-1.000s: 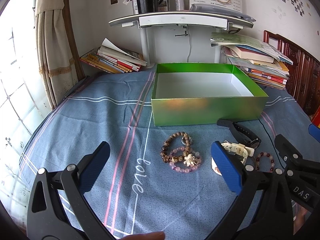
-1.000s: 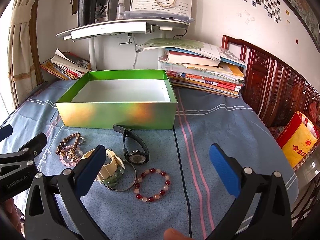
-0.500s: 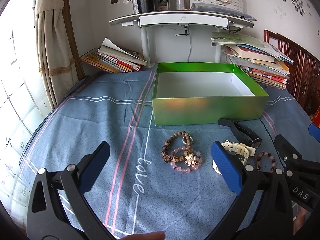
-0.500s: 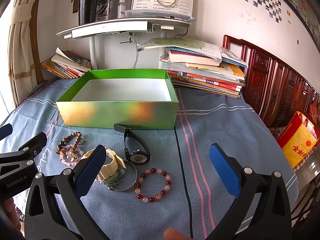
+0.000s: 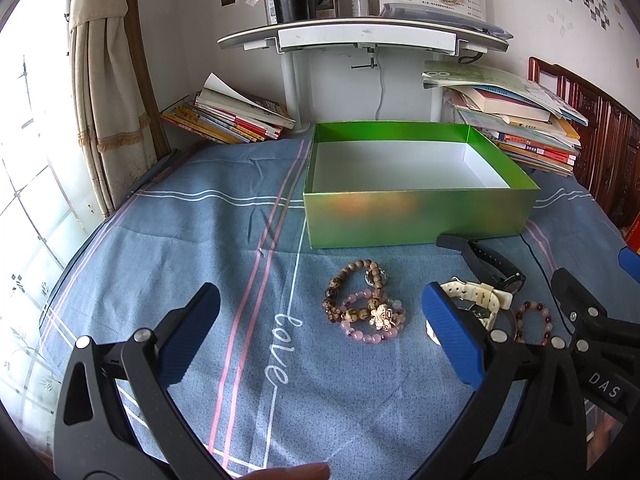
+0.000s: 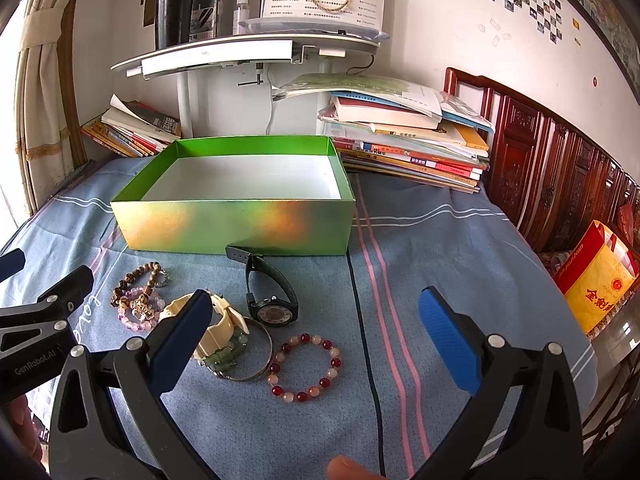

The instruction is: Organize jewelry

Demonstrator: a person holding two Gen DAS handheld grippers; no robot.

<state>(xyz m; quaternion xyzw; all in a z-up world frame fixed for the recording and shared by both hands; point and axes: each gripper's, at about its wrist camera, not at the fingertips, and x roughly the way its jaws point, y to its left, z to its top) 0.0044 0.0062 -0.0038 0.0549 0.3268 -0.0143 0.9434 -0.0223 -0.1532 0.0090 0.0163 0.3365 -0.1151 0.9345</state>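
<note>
Left wrist view: nothing shifts since a second ago. Left gripper (image 5: 320,340), right gripper (image 6: 316,336) both jaws apart, empty. Bracelets (image 5: 366,306) lie just before green box (image 5: 420,216); box empty, no grasp begun.

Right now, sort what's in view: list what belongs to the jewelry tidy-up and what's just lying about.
Belongs to the job:
green box
black watch
cream watch
red bead bracelet
silver bangle
brown bead bracelet
pink bead bracelet

Just lying about:
book stack
smaller book pile
shelf
yellow bag
curtain
</note>
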